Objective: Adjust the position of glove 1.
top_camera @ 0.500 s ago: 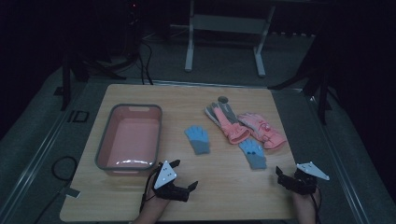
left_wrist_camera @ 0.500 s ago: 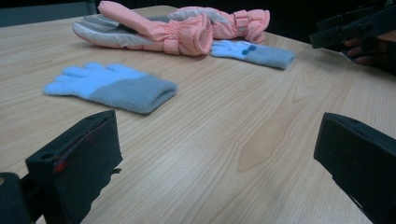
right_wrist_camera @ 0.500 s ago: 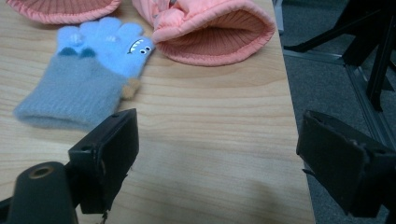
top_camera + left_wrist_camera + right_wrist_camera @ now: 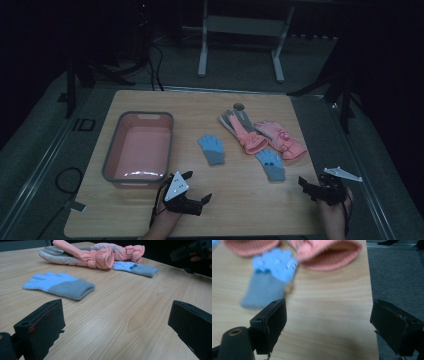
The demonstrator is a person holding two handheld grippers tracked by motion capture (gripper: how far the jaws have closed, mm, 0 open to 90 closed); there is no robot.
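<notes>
Both grippers, left gripper (image 4: 196,192) and right gripper (image 4: 310,189), hover jaws wide and empty over the desk's near edge, pre-grasp; four gloves lie mid-desk toward the right edge, so next likely reaching for a blue glove (image 4: 212,149), bin (image 4: 114,150) beside.

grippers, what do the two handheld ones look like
Both are black two-jaw tools. The left gripper and the right gripper each carry a pale grey three-cornered plate on top, and a thin dark cable trails from each. In the left gripper view, the blocky black pads show small red marks along one edge. No sleeves can be made out.
</notes>
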